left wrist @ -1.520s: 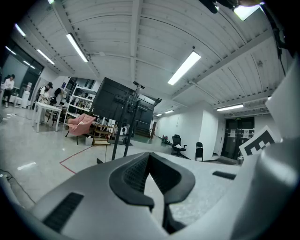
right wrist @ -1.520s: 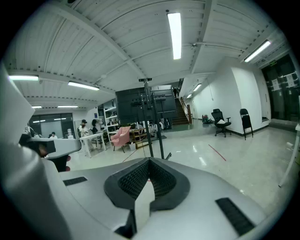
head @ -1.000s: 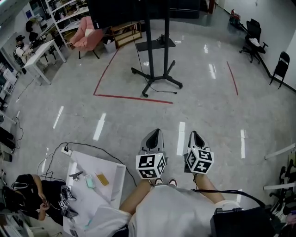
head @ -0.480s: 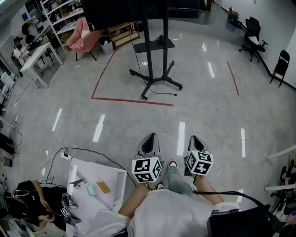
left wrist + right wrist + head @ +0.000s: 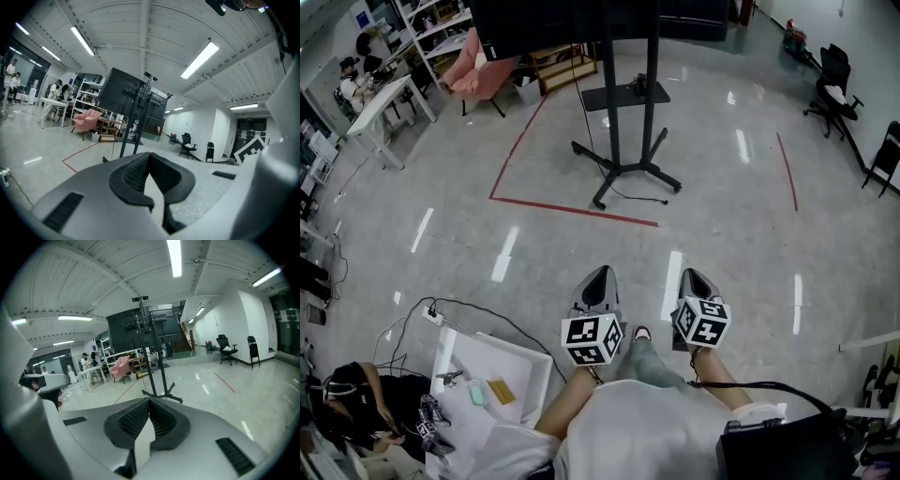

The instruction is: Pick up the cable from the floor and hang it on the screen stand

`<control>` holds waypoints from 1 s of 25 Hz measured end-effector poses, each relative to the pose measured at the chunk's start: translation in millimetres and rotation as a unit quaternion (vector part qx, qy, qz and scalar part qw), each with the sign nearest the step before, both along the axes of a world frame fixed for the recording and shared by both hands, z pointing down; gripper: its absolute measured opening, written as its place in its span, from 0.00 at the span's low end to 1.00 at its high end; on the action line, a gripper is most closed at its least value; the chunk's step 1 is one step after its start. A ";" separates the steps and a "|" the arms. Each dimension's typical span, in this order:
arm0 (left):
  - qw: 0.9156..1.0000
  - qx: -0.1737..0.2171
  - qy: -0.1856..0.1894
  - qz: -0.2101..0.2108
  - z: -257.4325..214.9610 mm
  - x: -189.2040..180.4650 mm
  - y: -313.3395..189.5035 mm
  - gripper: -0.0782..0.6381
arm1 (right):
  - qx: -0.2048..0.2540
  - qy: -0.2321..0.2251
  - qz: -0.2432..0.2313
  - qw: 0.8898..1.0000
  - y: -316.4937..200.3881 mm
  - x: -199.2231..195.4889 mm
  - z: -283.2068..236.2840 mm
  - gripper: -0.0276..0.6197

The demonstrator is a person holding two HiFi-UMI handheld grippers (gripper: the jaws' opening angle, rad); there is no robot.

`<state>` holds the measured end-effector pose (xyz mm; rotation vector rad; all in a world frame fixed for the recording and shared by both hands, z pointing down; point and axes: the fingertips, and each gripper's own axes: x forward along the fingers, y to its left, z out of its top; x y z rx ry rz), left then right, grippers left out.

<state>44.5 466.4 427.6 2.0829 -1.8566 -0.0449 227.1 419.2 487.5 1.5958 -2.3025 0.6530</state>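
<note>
Left gripper [image 5: 599, 275]: held low in front of the person's body; the fingers are shut tip to tip and nothing is gripped between them.
Right gripper [image 5: 695, 276]: held just beside the left one and level with it; its fingers are likewise pressed together and empty.
Cable [image 5: 642, 200]: seen as a thin dark line lying on the floor, well ahead of both pairs of fingers, beside the near feet of the stand; it is touched by neither gripper.
Screen stand [image 5: 653, 112]: two dark uprights on a splayed base, placed straight ahead of the fingers and well apart from them; a dark screen [image 5: 544, 23] is carried at the top and a small shelf [image 5: 626, 94] is fixed partway up.
Red tape line [image 5: 574, 209]: laid on the floor between the fingers and the stand's base.
Tabletop [image 5: 502, 361]: white, found down to the left of the left fingers, behind their tips; small items are spread on it.
Seated person [image 5: 347, 408]: seen further left of the tabletop.
Pink armchair [image 5: 483, 66]: set far ahead, to the left of the left fingers.
Office chair [image 5: 836, 89]: set far ahead, to the right of the right fingers.
</note>
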 end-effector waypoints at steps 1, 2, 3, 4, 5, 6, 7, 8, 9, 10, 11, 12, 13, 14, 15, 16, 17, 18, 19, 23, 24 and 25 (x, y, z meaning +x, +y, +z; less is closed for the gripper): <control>1.000 -0.001 -0.001 -0.003 -0.2 -0.1 -9.5 0.11 | -0.002 0.000 -0.005 1.000 -10.4 -0.8 0.8 0.07; 1.000 -0.003 -0.001 -0.007 0.2 -0.5 -18.4 0.11 | -0.005 0.001 -0.009 1.000 -20.2 -1.6 2.1 0.07; 1.000 -0.006 0.000 -0.009 1.0 -1.2 -27.2 0.11 | -0.008 0.001 -0.013 1.000 -30.0 -2.4 3.6 0.07; 1.000 -0.009 0.000 -0.011 2.2 -1.7 -36.5 0.11 | -0.011 0.000 -0.015 1.000 -40.4 -2.9 5.0 0.07; 1.000 -0.012 0.000 -0.013 4.2 -1.5 -47.2 0.11 | -0.014 -0.002 -0.016 1.000 -52.2 -2.8 6.7 0.07; 1.000 -0.016 0.000 -0.014 6.8 -0.6 -59.8 0.11 | -0.017 -0.004 -0.018 1.000 -65.8 -1.9 9.0 0.07; 1.000 -0.020 0.000 -0.015 9.8 0.8 -73.2 0.11 | -0.020 -0.005 -0.019 1.000 -80.0 -0.6 11.8 0.07; 1.000 -0.023 0.000 -0.017 12.6 2.0 -85.1 0.11 | -0.024 -0.007 -0.020 0.999 -92.3 0.4 14.6 0.07; 0.999 -0.026 0.000 -0.019 14.5 2.5 -93.4 0.11 | -0.027 -0.008 -0.022 0.999 -100.7 0.7 16.8 0.07; 0.999 -0.027 0.001 -0.020 15.6 2.2 -98.1 0.11 | -0.030 -0.008 -0.023 0.999 -105.1 0.2 18.3 0.07; 0.999 -0.029 0.001 -0.021 16.1 1.8 -101.0 0.11 | -0.032 -0.009 -0.024 0.999 -107.5 -0.4 19.2 0.07; 0.999 -0.029 0.001 -0.021 16.3 1.4 -104.1 0.11 | -0.034 -0.009 -0.025 0.999 -110.3 -0.8 20.0 0.07; 0.999 -0.029 0.001 -0.021 16.3 1.1 -108.5 0.11 | -0.035 -0.008 -0.025 0.999 -114.5 -0.9 20.9 0.07; 0.999 -0.029 0.001 -0.022 16.1 0.7 -113.8 0.11 | -0.037 -0.008 -0.026 0.999 -119.9 -0.9 21.6 0.07; 0.999 -0.028 0.002 -0.023 15.7 0.0 -119.6 0.11 | -0.039 -0.007 -0.027 0.999 -126.0 -1.1 22.2 0.07; 0.999 -0.028 0.002 -0.025 15.3 -1.3 -125.8 0.11 | -0.041 -0.006 -0.028 0.999 -132.9 -1.6 22.6 0.07; 0.999 -0.028 0.002 -0.028 15.4 -2.8 -132.9 0.11 | -0.042 -0.006 -0.031 0.999 -140.9 -2.3 23.2 0.07; 0.999 -0.029 0.001 -0.031 16.2 -4.2 -141.2 0.11 | -0.043 -0.006 -0.034 0.998 -150.3 -3.0 24.2 0.07; 0.999 -0.030 0.001 -0.034 17.5 -5.5 -149.9 0.11 | -0.044 -0.006 -0.037 0.998 -160.2 -3.7 25.5 0.07; 0.998 -0.034 -0.001 -0.047 21.7 -15.0 -177.3 0.11 | -0.045 -0.008 -0.046 0.998 -193.0 -8.4 27.7 0.07; 0.998 -0.035 -0.001 -0.050 22.6 -18.1 -182.9 0.11 | -0.045 -0.009 -0.047 0.998 -199.2 -10.3 28.0 0.07; 0.998 -0.036 -0.001 -0.053 23.3 -21.1 -188.3 0.11 | -0.046 -0.009 -0.048 0.998 -204.6 -12.3 28.6 0.07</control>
